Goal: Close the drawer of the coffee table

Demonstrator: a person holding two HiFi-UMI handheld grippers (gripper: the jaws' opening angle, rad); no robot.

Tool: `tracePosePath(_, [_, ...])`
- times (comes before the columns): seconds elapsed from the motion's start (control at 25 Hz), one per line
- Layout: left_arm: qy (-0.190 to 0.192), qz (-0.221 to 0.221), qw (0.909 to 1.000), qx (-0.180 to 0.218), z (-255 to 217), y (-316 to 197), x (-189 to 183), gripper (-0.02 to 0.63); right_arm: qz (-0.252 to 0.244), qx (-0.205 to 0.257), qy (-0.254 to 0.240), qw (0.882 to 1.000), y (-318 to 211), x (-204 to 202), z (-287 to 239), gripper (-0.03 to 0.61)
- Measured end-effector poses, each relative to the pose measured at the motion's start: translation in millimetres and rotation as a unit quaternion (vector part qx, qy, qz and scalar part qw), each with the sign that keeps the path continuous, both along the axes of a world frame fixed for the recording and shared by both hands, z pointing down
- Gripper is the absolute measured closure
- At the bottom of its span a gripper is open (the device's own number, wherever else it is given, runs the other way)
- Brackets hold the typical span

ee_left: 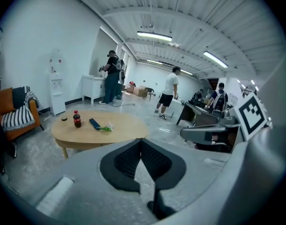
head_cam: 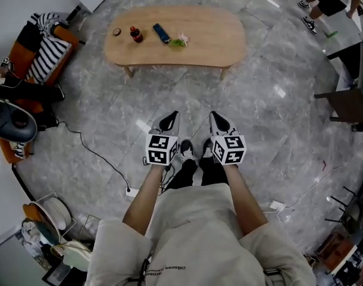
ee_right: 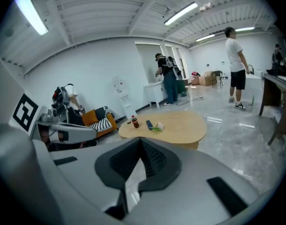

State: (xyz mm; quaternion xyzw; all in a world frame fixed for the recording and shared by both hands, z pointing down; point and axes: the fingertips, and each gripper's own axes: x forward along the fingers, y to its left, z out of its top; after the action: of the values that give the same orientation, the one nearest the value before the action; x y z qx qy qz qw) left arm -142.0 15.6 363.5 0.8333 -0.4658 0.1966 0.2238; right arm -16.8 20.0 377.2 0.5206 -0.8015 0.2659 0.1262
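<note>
Left gripper (head_cam: 169, 119) and right gripper (head_cam: 217, 120) — both pinched together, empty. The coffee table (head_cam: 211, 40) stands well apart, ahead.

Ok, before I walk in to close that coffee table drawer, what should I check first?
1. Left gripper free: ok, jaws together, nothing between them.
2. Right gripper free: ok, jaws together, nothing between them.
3. Coffee table within reach: not ok, it stands well ahead across the floor.
4. Drawer located: cannot tell, no drawer shows in any view.
5. Walking line: ok, the cable lies off to the left.
6. Bottle on the tabletop: ok, upright and away from the near edge.
</note>
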Motion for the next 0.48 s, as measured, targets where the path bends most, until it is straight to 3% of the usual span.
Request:
tracePosePath(0.16, [0.004, -0.011, 0.9999, 0.003, -18.1, 15.8, -6.7, 0.604, -0.020, 0.018, 0.020, 0.999, 10.1, -9.4, -15.3, 0.563])
tracePosePath(0.36, [0.003, -0.022, 0.9997, 0.014, -37.2, 32.8, -14.4, 0.604, 0.008, 0.010, -0.005, 1.000, 30.4, -18.8, -28.4, 0.563])
tracePosePath(0.48, [0.002, -0.023, 0.9994, 0.025, -43.0, 32.7, -7.7, 0.604, -0.016, 0.022, 0.016, 1.000, 34.7, -35.6, -31.5, 0.563])
